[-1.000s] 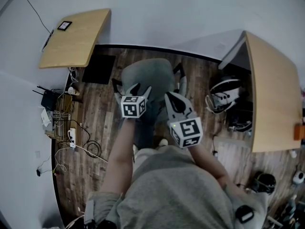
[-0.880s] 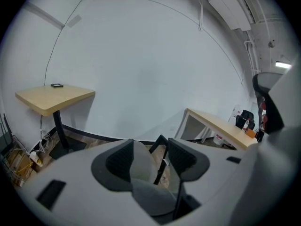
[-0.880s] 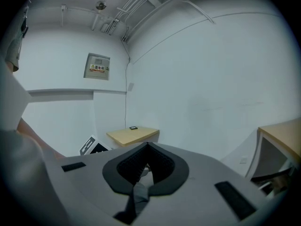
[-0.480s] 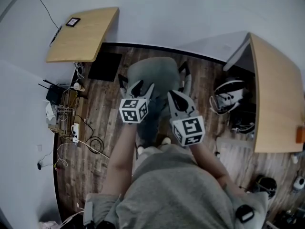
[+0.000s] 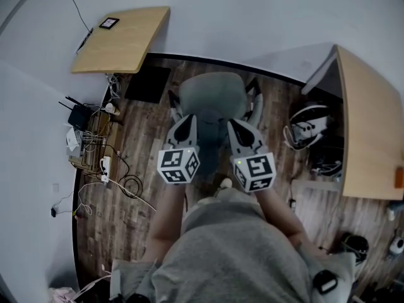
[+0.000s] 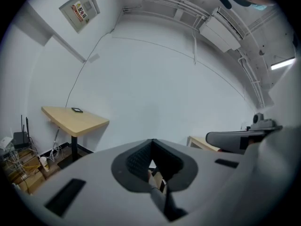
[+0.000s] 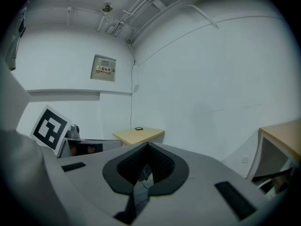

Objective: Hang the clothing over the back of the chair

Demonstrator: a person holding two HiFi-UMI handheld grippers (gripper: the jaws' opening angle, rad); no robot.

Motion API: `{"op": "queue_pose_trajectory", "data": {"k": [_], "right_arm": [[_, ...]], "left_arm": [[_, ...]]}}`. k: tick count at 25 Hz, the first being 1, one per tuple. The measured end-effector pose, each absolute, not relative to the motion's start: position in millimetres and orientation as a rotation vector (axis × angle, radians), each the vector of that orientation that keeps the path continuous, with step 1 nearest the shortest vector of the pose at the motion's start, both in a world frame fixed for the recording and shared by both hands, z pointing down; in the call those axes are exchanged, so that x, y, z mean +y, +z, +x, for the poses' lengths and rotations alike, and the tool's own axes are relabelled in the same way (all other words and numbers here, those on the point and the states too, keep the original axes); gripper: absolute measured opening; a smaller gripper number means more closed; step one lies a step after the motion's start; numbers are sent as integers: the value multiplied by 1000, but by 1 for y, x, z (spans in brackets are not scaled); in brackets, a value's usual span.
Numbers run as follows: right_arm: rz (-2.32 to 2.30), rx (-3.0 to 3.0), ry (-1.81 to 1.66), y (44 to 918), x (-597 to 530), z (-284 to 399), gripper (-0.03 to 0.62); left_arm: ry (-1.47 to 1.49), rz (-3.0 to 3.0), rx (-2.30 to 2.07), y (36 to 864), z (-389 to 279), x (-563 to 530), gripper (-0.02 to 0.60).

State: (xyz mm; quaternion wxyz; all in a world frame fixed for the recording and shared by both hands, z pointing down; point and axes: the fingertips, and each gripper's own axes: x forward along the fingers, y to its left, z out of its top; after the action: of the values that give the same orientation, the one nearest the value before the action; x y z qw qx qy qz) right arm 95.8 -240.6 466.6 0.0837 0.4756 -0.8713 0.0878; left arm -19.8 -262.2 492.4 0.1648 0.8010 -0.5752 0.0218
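A grey office chair (image 5: 211, 96) stands on the wood floor in front of me in the head view. A dark garment (image 5: 212, 160) hangs at its near side, between my two grippers. My left gripper (image 5: 187, 120) is over the chair's left side, its jaws closed together. A thin grey strip of the cloth (image 6: 157, 192) runs out from between the left gripper (image 6: 151, 146)'s jaws. My right gripper (image 5: 235, 124) is over the chair's right side, also closed. In the right gripper view a similar fold of cloth (image 7: 138, 194) is pinched in the right gripper (image 7: 146, 147). Both point toward the white wall.
A wooden desk (image 5: 123, 40) stands at the back left, another desk (image 5: 369, 125) along the right. Cables and a power strip (image 5: 101, 163) lie on the floor at the left. A helmet and dark gear (image 5: 309, 128) sit under the right desk. A black mat (image 5: 148, 84) lies beyond the chair.
The left gripper's jaws, spread apart in both earlier frames, are now closed. Both grippers have come up toward the camera, the left one more.
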Motion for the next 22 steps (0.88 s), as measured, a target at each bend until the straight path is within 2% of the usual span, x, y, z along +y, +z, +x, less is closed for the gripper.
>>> {"op": "queue_pose_trajectory", "data": {"k": [22], "right_arm": [[1375,-2628,201,453,-87,55,-2]], "left_arm": [[10,2316,-1562,459,-40,-87,-2]]}}
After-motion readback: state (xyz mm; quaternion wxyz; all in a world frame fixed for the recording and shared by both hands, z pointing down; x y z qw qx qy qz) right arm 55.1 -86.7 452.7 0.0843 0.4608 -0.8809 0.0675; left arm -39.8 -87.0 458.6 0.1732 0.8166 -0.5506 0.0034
